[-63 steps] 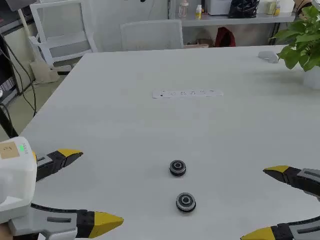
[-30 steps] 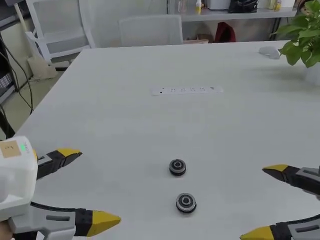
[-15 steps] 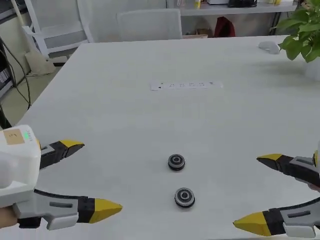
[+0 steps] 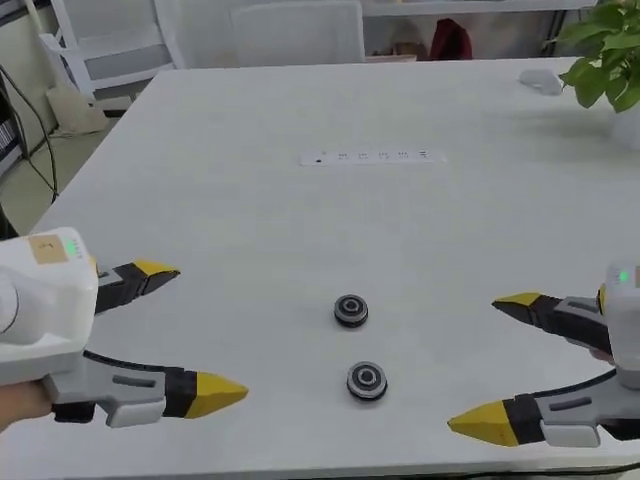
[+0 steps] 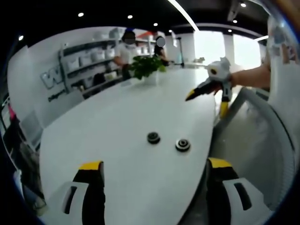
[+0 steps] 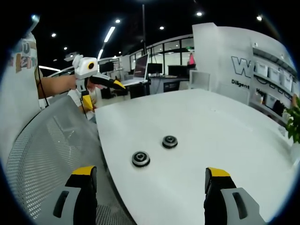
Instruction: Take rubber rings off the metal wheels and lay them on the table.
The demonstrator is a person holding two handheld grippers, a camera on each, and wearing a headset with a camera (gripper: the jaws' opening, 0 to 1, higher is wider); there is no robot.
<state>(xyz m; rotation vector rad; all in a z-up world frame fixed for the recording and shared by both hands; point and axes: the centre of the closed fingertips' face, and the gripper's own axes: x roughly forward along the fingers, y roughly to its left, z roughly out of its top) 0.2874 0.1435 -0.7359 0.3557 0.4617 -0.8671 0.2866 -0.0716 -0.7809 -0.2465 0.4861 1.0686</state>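
both grippers hang over the near edge of the white table (image 4: pixel 300 225), jaws spread wide and gripping nothing. in the head view the left gripper (image 4: pixel 210 332) sits at the lower left and the right gripper (image 4: pixel 472 362) at the lower right, with their yellow tips pointing inward toward each other. between them, well apart from either, two metal wheels lie flat on the table: the far wheel (image 4: pixel 351 310) and, a little closer to the person, the near wheel (image 4: pixel 367 381). the wheels are near each other but not touching. the dark rubber rings (image 4: pixel 339 312) are on the wheels' rims, none lying loose on the table.

the left gripper view looks along its own open jaws at both wheels, with the right gripper beyond them at the upper right, held by a hand. the right gripper view shows the same pair of wheels, and the left gripper at the upper left.

farther back on the table lies a white power strip (image 4: pixel 370 157). a green plant (image 4: pixel 605 55) stands at the far right corner, and a chair (image 4: pixel 300 30) beyond the far edge.
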